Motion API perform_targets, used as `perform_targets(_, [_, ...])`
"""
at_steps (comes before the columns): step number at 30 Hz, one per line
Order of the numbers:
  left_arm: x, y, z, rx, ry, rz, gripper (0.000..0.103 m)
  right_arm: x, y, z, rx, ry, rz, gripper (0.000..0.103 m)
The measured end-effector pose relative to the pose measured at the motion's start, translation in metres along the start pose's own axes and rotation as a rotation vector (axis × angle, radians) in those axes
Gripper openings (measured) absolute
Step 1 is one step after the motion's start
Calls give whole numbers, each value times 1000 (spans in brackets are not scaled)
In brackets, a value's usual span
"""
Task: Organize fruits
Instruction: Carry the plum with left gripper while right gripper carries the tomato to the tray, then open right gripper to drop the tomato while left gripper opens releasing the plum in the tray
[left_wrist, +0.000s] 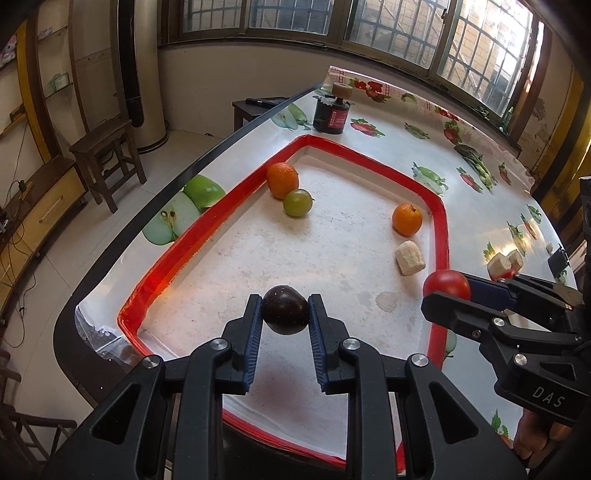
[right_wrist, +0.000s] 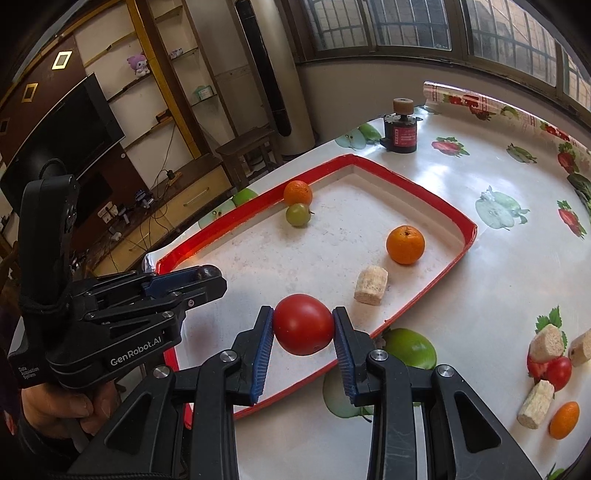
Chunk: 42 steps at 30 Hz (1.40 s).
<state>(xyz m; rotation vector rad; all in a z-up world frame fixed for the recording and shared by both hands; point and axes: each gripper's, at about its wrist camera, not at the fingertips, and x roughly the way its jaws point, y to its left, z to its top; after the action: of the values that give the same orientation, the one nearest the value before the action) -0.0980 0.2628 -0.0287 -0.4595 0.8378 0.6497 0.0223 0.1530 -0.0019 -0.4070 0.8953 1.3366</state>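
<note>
Right wrist view — "GenRobot.AI" on left gripper (right_wrist: 207, 277) body.

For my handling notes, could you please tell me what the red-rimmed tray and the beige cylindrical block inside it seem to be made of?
The red-rimmed tray looks like glossy plastic: its rim glows translucent where light hits, though its pale floor is matte and speckled. The beige cylindrical block seems a coarse, porous, matte material, perhaps cork or pressed fibre; I cannot say which.
</note>
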Motion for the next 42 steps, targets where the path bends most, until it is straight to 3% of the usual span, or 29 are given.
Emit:
perform_targets(23, [28, 14, 4, -23, 56, 47, 26, 50, 5, 1, -42, 90, -5, 37])
perform_targets(26, [26, 14, 3, -27, 58, 56, 28, 44, 6, 0, -49, 77, -12, 49])
perform_targets(32, [16, 12, 2, -38, 47, 60, 28, 24, 9, -2, -61, 44, -17, 50])
perform_targets(35, [8, 10, 3, -39, 25, 68, 42, 9, 9, -5, -63, 23, -21, 50])
perform_targets(42, [-7, -4, 2, -20, -8, 55, 42, -27, -3, -15, -33, -33, -43, 51])
